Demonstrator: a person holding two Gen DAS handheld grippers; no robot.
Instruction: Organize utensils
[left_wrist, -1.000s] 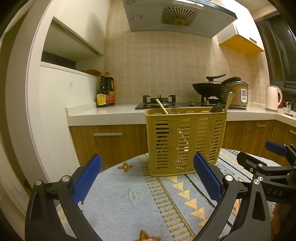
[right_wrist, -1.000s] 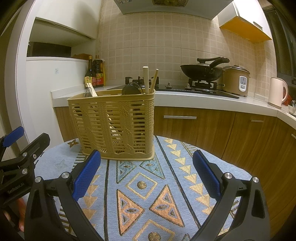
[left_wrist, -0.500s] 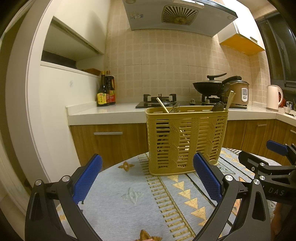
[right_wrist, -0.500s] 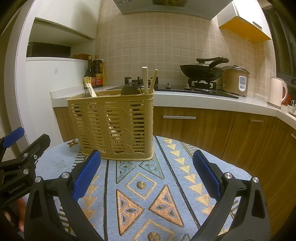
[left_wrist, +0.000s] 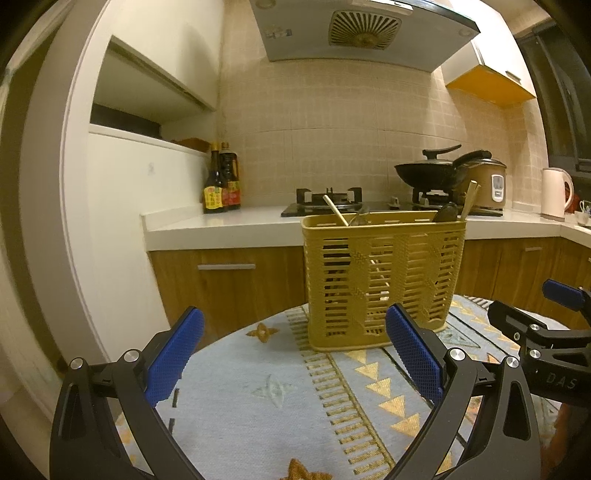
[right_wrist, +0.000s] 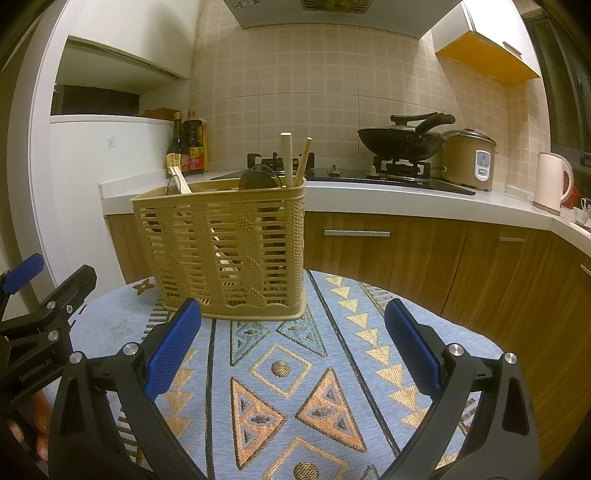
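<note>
Bare cloth (right_wrist: 295, 354) before the basket (right_wrist: 225, 243) (utensils (right_wrist: 291, 158) apparently crowding its top).

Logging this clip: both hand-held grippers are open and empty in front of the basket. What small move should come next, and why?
Probably ease the right hand-held gripper forward and up toward the wooden sticks jutting above the basket rim at its right end. They are the easiest utensils to pinch, both grippers hold nothing, and the tablecloth shows no loose utensils. The left hand-held gripper could steady the basket.
</note>
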